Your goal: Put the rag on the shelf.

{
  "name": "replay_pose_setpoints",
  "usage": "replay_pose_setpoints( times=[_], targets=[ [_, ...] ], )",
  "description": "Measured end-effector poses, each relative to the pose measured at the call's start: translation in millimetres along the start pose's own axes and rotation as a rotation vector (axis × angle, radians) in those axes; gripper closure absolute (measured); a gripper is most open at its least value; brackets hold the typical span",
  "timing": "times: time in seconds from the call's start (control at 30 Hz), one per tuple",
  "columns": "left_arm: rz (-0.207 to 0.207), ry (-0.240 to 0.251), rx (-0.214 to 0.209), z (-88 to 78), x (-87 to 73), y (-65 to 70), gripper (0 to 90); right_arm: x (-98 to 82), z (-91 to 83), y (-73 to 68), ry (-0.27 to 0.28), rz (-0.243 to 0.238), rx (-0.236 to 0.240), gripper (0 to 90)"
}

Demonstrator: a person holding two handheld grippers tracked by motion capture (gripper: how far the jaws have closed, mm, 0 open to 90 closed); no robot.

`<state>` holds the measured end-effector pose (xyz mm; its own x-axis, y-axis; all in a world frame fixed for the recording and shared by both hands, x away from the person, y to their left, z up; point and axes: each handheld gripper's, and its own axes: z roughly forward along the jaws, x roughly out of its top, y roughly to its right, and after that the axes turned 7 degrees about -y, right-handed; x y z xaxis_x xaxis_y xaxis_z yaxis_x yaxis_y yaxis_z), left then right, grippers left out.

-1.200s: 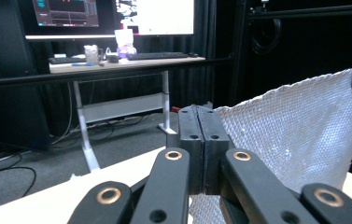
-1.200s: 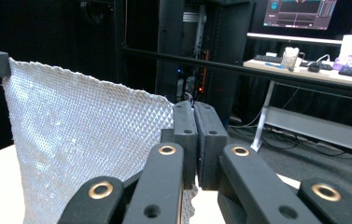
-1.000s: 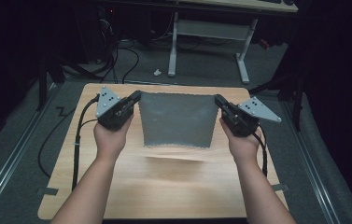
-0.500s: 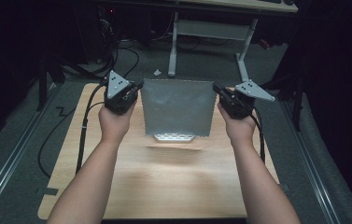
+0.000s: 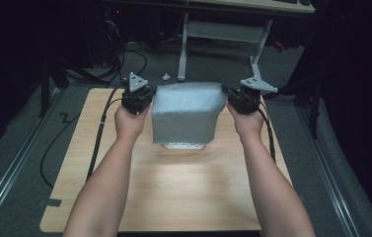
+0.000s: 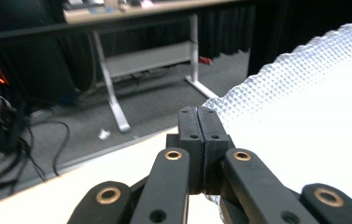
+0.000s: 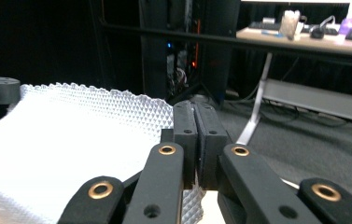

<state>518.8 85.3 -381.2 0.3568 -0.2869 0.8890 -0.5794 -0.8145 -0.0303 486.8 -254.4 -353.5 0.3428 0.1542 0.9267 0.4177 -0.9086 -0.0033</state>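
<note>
We hold the bubble-wrap sheet [image 5: 186, 116] lifted by its far corners, left claw [image 5: 143, 97] and right claw [image 5: 233, 95] clamped on it; laying it on the table [image 5: 173, 197] remains.

Silvery bubble-wrap sheet [image 5: 186, 116], held up by top corners, hanging above table

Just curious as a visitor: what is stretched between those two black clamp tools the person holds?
In the high view, a bubble-wrap sheet spans from the left hand-held gripper to the right hand-held gripper, each pinching a corner.
</note>
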Motion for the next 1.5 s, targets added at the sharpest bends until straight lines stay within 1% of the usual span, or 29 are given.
replay_pose_setpoints(
  times=[0.03,0.07,0.1,0.2,0.37,0.43,0.53,0.57,0.6,0.63,0.67,0.7,0.8,0.9,1.03,1.13,1.33,1.43,1.5],
  targets=[
    [0.0,-0.018,-0.01,2.1,-3.7,0.0,89.7,-2.4,0.9,1.3,-0.002,0.004,0.001,89.5],
    [0.0,-0.018,-0.01,2.1,-3.7,0.0,89.7,-5.3,2.1,2.6,-0.001,0.008,0.009,89.5],
    [-0.007,-0.039,-0.024,5.6,-11.0,0.2,89.7,-8.6,4.2,3.2,-0.01,0.011,0.01,89.4],
    [-0.024,-0.057,-0.038,8.0,-21.5,-0.4,89.7,-19.4,11.4,4.2,-0.038,0.022,0.013,89.5],
    [-0.037,-0.081,-0.052,7.1,-38.1,-2.2,89.7,-37.2,20.2,2.9,-0.071,0.027,0.046,89.4],
    [-0.049,-0.082,-0.062,5.8,-44.3,-2.6,89.7,-42.6,22.2,0.8,-0.081,0.021,0.058,89.4],
    [-0.051,-0.09,-0.076,5.1,-54.1,0.5,89.7,-49.6,23.6,-2.0,-0.086,0.018,0.07,89.4],
    [-0.051,-0.09,-0.076,5.1,-54.1,0.5,89.7,-49.6,23.6,-2.0,-0.086,0.018,0.07,89.4],
    [-0.049,-0.106,-0.088,5.7,-59.9,2.9,89.7,-53.8,23.7,-3.2,-0.092,0.022,0.077,89.3],
    [-0.045,-0.098,-0.088,5.9,-63.0,4.7,89.7,-56.0,23.4,-3.8,-0.09,0.021,0.079,89.3],
    [-0.052,-0.102,-0.097,6.2,-65.5,5.6,89.7,-58.2,23.1,-4.2,-0.095,0.022,0.079,89.4],
    [-0.052,-0.102,-0.097,6.2,-65.5,5.6,89.7,-58.2,23.1,-4.2,-0.095,0.022,0.079,89.4],
    [-0.067,-0.104,-0.112,6.6,-73.6,8.5,89.7,-68.1,23.2,-6.3,-0.114,0.026,0.085,89.4],
    [-0.071,-0.11,-0.124,6.9,-78.3,10.2,89.7,-73.9,23.5,-8.8,-0.118,0.017,0.094,89.4],
    [-0.073,-0.118,-0.138,6.7,-83.9,12.0,89.7,-81.0,24.5,-11.6,-0.126,0.006,0.094,89.3],
    [-0.078,-0.123,-0.142,7.2,-88.4,12.4,89.7,-85.5,25.6,-12.0,-0.136,0.014,0.097,89.3],
    [-0.078,-0.14,-0.151,9.3,-95.1,12.8,89.6,-91.0,29.5,-12.7,-0.146,0.018,0.098,89.3],
    [-0.073,-0.14,-0.152,9.2,-96.4,14.1,89.5,-93.1,30.5,-11.8,-0.153,0.02,0.093,89.3],
    [-0.063,-0.139,-0.152,8.2,-96.7,15.4,89.4,-95.1,31.1,-11.0,-0.158,0.029,0.089,89.3]
  ],
)
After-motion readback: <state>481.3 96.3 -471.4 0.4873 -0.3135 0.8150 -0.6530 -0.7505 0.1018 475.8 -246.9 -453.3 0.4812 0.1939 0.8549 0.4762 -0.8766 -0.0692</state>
